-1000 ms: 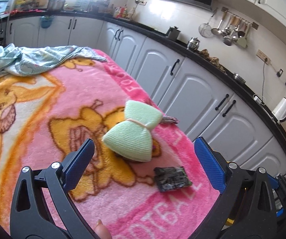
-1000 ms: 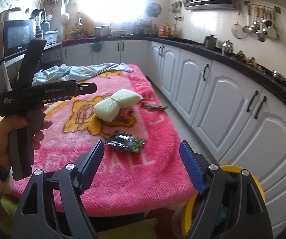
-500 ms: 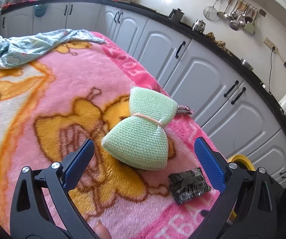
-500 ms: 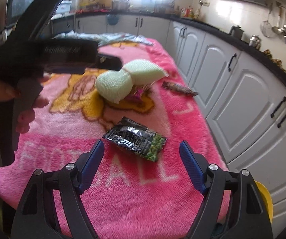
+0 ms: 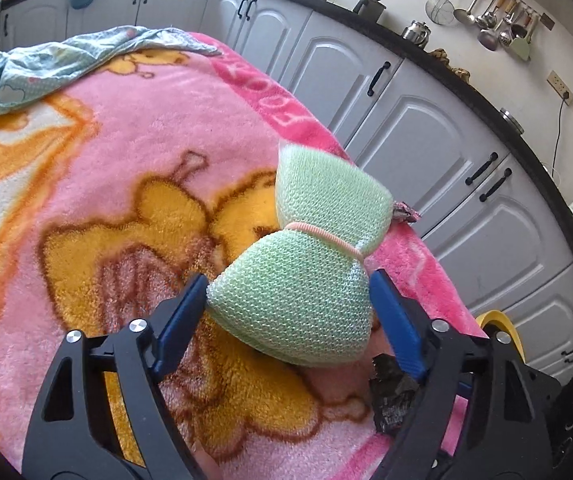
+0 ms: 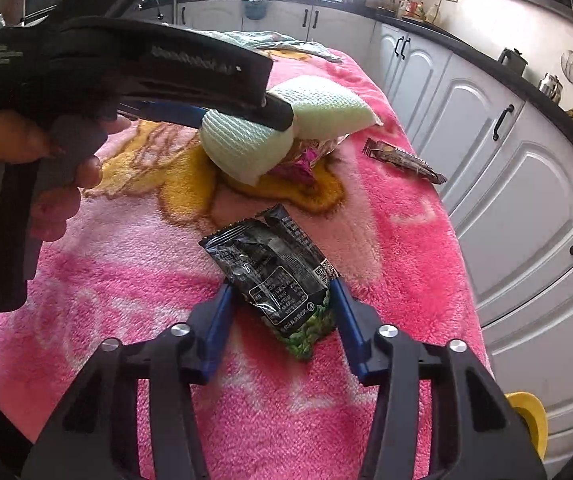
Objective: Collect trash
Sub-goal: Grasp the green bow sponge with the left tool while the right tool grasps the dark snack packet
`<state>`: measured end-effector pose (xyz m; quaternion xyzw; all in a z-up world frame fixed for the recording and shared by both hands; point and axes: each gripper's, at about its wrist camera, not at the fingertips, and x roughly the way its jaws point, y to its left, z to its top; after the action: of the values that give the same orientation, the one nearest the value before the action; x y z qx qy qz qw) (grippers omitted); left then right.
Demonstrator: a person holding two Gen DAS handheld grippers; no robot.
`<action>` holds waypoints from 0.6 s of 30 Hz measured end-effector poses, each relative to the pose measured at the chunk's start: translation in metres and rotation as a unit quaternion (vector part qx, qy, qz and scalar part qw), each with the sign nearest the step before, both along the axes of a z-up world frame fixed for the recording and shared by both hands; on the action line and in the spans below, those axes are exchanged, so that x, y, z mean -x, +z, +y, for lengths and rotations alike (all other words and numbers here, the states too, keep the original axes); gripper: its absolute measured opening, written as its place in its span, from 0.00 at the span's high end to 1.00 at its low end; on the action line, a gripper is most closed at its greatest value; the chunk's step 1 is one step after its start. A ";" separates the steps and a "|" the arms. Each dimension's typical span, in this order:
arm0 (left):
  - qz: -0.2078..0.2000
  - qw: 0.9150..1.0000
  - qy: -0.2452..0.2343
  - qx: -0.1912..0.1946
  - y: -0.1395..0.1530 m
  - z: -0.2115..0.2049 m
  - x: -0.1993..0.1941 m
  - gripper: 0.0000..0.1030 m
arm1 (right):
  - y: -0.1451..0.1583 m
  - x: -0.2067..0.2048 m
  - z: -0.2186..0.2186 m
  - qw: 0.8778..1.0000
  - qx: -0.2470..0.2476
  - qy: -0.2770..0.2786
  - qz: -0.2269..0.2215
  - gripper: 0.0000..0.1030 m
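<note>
A pale green bow-shaped sponge tied with a pink band lies on the pink blanket. My left gripper has its blue pads touching both sides of the sponge's near lobe. The sponge also shows in the right wrist view, over a purple wrapper. A black and green snack packet lies flat on the blanket. My right gripper straddles its near end, pads at both edges. A brown bar wrapper lies near the table's right edge.
A light blue cloth is bunched at the table's far end. White cabinets run along the right. A yellow bin rim sits on the floor beside the table, also in the right wrist view.
Both grippers moved forward and down and narrowed. The left one closed in around the sponge; the right one closed in around the black packet.
</note>
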<state>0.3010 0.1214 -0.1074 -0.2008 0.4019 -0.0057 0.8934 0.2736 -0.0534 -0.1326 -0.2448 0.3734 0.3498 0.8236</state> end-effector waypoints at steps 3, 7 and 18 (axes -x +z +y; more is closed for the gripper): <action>-0.001 1.000 -0.005 0.011 -0.003 0.001 0.004 0.37 | 0.001 0.007 -0.001 1.000 0.000 0.006 0.000 0.69; -0.005 1.000 -0.013 0.006 0.000 -0.001 0.011 0.47 | 0.004 0.017 -0.004 1.000 -0.006 0.010 0.008 0.81; -0.027 0.999 -0.043 -0.012 0.023 -0.015 0.034 0.83 | 0.026 0.037 -0.020 0.998 -0.054 -0.007 0.028 0.86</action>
<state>0.2670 0.1067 -0.0846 -0.1724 0.3861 -0.0447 0.9051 0.2367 -0.0735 -0.1066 -0.1879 0.3785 0.3704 0.8272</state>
